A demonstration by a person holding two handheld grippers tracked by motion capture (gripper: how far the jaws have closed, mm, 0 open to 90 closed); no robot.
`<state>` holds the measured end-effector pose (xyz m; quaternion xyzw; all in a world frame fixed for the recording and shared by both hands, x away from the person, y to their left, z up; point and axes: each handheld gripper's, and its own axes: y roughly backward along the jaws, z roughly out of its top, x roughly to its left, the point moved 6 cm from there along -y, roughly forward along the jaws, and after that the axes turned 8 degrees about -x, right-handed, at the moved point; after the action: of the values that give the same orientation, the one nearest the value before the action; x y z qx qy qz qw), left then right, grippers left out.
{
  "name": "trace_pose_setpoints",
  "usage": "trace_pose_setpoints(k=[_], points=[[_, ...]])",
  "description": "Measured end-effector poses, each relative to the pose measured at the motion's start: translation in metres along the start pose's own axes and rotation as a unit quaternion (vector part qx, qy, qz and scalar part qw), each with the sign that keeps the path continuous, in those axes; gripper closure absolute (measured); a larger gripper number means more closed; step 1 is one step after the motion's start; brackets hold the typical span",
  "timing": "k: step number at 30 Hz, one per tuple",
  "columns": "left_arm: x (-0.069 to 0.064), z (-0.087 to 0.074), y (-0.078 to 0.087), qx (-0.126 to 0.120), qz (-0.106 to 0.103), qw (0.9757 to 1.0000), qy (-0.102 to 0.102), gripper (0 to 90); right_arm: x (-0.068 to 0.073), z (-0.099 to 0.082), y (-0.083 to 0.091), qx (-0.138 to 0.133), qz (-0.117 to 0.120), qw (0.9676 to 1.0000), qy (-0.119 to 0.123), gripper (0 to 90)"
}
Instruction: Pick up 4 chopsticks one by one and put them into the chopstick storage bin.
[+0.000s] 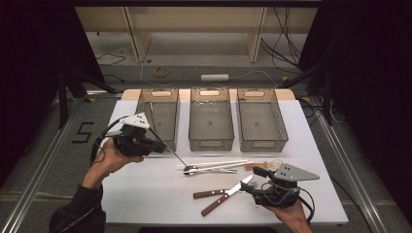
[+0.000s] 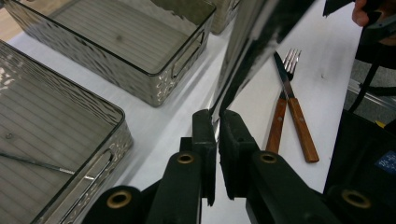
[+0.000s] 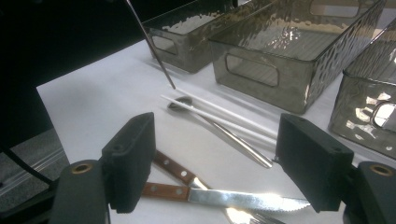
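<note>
Nearest the camera, the right tool [image 3: 215,163] rests spread over a serrated knife [image 3: 243,199] and a fork [image 1: 250,185], gripping nothing. The left tool [image 2: 217,135] is pinching a thin metal utensil [image 1: 176,155] by one end, raised slantwise above the tabletop [image 1: 145,194], just in front of the left bin [image 1: 158,119]. Judgement: lift its low end clear of that bin's near wall before lowering. White chopsticks [image 1: 218,165] and a spoon [image 1: 190,170] lie beneath the low end; two further bins [image 1: 210,119] stand alongside.

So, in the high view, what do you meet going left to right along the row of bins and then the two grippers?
Left bin → middle bin → right bin. Nearer the person: left gripper holding a thin metal utensil → right gripper, open.
</note>
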<state>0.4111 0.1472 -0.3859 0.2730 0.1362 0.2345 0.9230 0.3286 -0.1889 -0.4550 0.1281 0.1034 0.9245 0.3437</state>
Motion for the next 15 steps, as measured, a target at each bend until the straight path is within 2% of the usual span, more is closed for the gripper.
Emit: trace_pose_setpoints(k=[7,15], points=[[0.003,0.005,0.006,-0.003,0.004,1.0,0.005,84.8,-0.001,0.0,0.0,0.0,0.0,1.0,-0.001,29.7],[0.014,0.009,0.021,-0.013,0.018,0.9996,0.02,84.8,-0.001,-0.001,0.0,0.001,0.0,1.0,-0.002,29.7]])
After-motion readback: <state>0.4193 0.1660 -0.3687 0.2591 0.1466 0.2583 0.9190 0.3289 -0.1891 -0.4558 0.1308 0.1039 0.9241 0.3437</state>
